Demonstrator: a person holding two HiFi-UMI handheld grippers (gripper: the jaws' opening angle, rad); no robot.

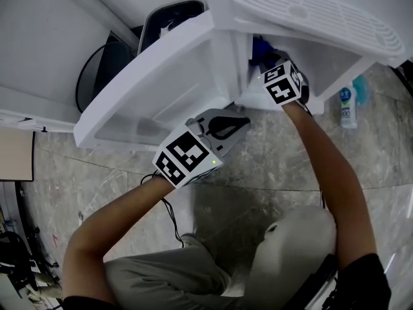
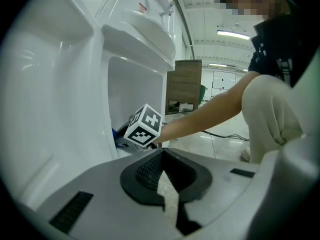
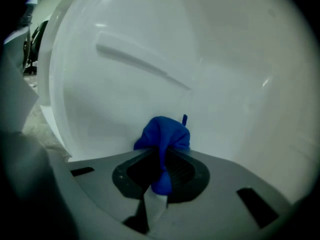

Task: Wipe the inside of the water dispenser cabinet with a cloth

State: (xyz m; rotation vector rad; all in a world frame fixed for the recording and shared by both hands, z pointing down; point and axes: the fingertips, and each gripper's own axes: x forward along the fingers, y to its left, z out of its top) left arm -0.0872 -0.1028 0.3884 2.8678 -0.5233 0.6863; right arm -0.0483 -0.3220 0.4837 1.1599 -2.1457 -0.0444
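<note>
Blue cloth [image 3: 162,134] is pinched in the right claw [image 3: 162,173]. Its jaws are clamped on a twisted fold, while the rest of the cloth bunches out just past the tips and presses against the white inner wall of the water dispenser cabinet [image 3: 225,94]. Seen from above, that claw reaches into the open cabinet with the person's right arm [image 1: 329,166] stretched out behind it, and a bit of the cloth shows just ahead of it. The left claw [image 1: 240,124] hangs outside the cabinet, jaws together with nothing between them, just under the edge of the open door [image 1: 161,82]; whether it touches the door I cannot tell. From the left claw's own view, the door's white panel rises close on its left, and the right claw shows ahead of its tips at the cabinet opening. A small plastic bottle [image 1: 348,105] stands on the stone floor [image 1: 271,166], off to the right of the right claw, near the cabinet.
</note>
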